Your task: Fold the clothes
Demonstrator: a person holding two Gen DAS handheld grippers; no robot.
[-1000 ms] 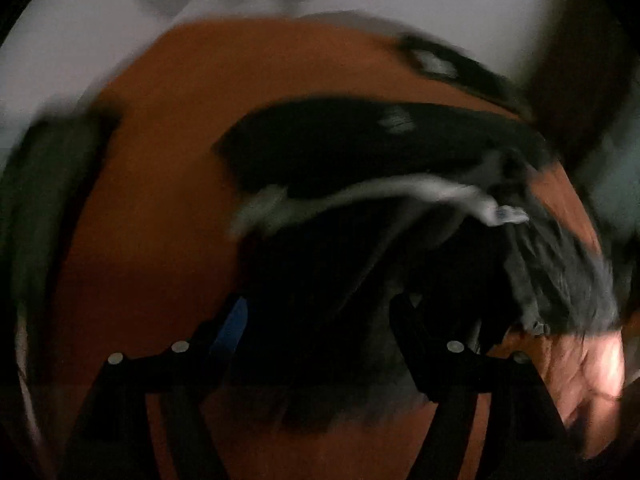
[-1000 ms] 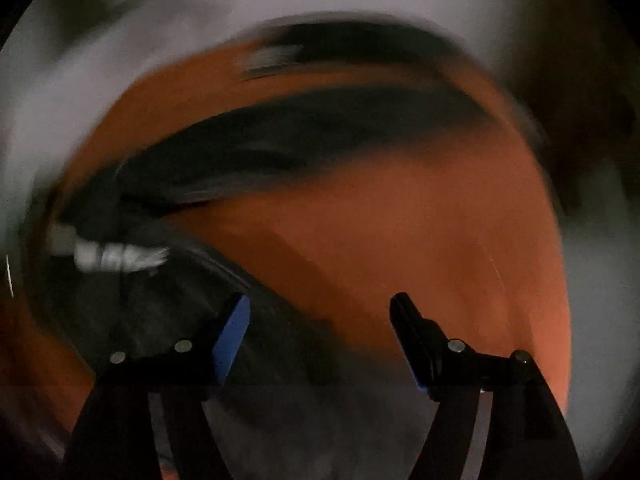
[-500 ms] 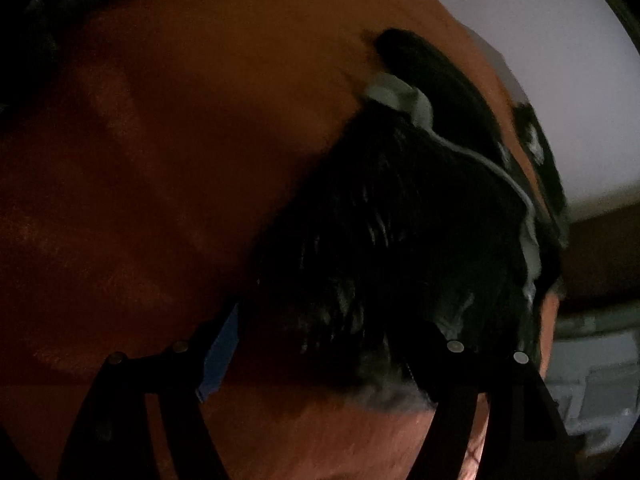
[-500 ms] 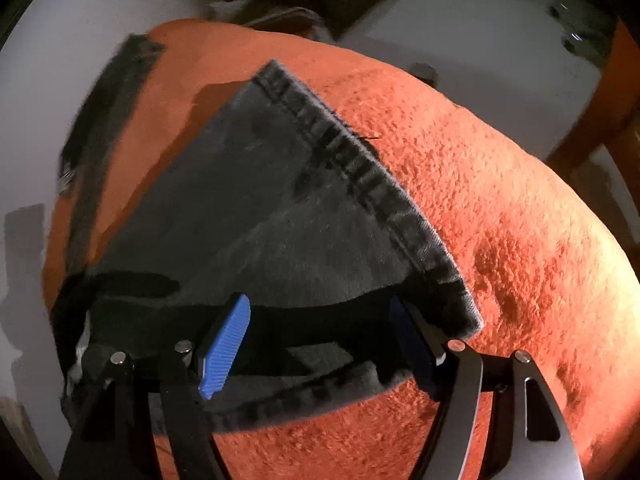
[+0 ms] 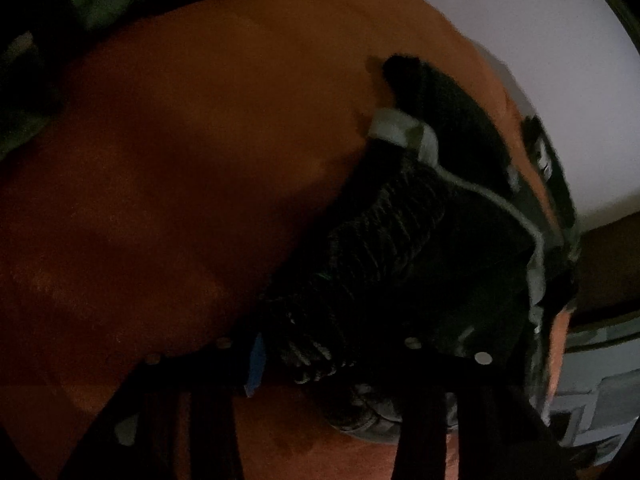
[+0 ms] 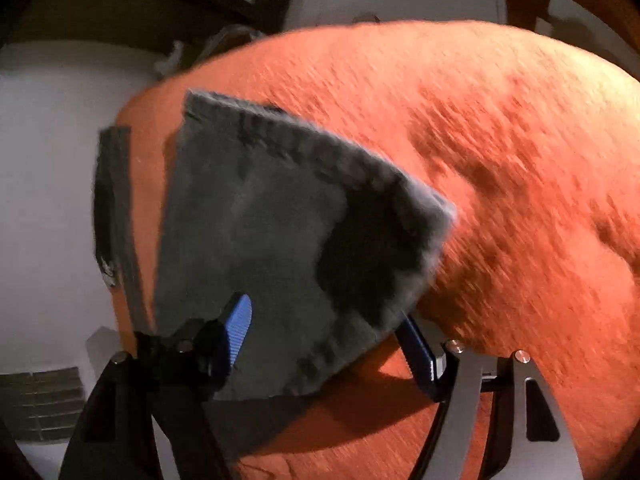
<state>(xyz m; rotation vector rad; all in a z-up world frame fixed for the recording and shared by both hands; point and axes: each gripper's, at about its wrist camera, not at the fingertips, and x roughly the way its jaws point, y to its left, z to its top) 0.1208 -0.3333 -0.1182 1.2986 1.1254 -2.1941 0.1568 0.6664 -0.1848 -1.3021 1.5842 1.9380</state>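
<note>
Now both sets of jaws have just been closing on the dark jeans (image 6: pixel 256 224) lying on the orange blanket (image 6: pixel 500 168): the left gripper (image 5: pixel 332 356) pinches the waistband, the right gripper (image 6: pixel 328 340) straddles a leg hem, so a fold looks ready.

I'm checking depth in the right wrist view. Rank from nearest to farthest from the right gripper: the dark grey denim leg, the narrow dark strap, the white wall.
1. Dark grey denim leg, hem between the right gripper jaws.
2. Narrow dark strap, at the left edge of the orange blanket.
3. White wall, beyond the blanket's edge at far left.
</note>
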